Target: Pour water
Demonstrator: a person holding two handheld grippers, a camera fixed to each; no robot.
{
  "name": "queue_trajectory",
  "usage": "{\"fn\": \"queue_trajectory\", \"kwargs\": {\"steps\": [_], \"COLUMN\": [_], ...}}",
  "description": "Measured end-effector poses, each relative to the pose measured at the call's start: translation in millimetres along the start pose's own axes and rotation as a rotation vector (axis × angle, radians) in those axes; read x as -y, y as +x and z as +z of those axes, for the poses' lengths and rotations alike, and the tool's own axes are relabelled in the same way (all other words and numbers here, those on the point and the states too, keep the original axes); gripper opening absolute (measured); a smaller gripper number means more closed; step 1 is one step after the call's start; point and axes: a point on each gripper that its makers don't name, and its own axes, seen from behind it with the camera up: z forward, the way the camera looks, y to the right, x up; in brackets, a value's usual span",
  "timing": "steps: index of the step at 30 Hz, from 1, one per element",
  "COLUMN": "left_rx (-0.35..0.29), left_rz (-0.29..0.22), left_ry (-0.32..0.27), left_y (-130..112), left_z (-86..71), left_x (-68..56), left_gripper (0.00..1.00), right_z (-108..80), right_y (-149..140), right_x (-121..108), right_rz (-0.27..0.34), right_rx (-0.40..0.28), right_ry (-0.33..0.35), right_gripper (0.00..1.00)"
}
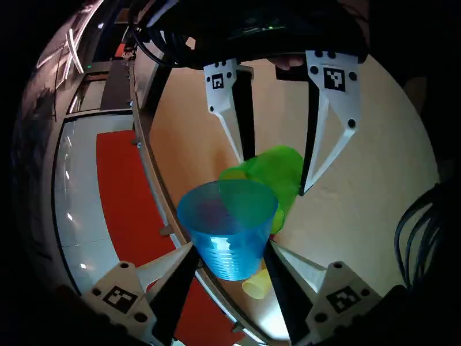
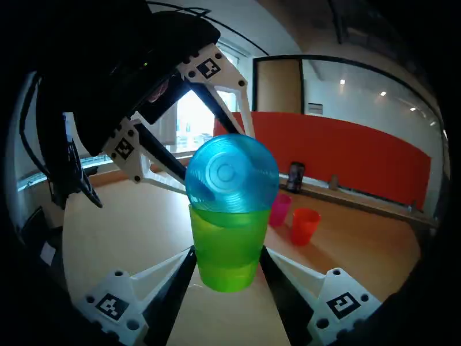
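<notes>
Pouring appears to be under way. The left tool [image 1: 230,249] is closed on the blue cup [image 1: 227,230], with one finger pressed to each side of its wall. The right tool [image 2: 227,255] is likewise clamped on the green cup [image 2: 230,248], which stands upright between its fingers. We cannot tell whether the green cup rests on the surface [image 2: 115,230] or is held above it.

In the right gripper view the blue cup is tipped steeply. Its base is turned toward the camera and its rim sits at the mouth of the green cup. We cannot tell whether the two rims touch. In the left gripper view the blue cup's open mouth faces the green cup just beyond it.

We judge both pickups and the alignment complete, and the tilt well advanced. No stream or water level is discernible, so we cannot confirm how much has transferred. Steps remaining:
- finish emptying the blue cup
- bring the blue cup upright
- set both cups down

A yellow cup [image 1: 257,284], a pink cup [image 2: 280,209] and an orange cup [image 2: 304,225] stand apart on the surface and are not involved.
</notes>
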Motion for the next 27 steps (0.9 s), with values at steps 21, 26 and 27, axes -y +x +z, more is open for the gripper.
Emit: {"fn": "queue_trajectory", "kwargs": {"steps": [21,26,27], "left_rx": [-0.067,-0.073,-0.074], "left_rz": [-0.007,-0.021,-0.023], "left_ry": [-0.022,-0.028,-0.029], "left_y": [31.3,36.0,36.9], "left_z": [45.2,50.9,51.7], "left_x": [-28.9,-37.4,-39.3], "left_gripper": [0.75,0.75,0.75], "right_z": [-6.2,-6.3,-6.3], "right_y": [-57.7,-70.5,-73.1], "right_x": [-17.5,-19.8,-20.3], "right_rz": [0.038,0.031,0.031], "right_rx": [0.154,0.190,0.197], "right_ry": [-0.022,-0.011,-0.009], "right_gripper": [0.80,0.80,0.80]}}
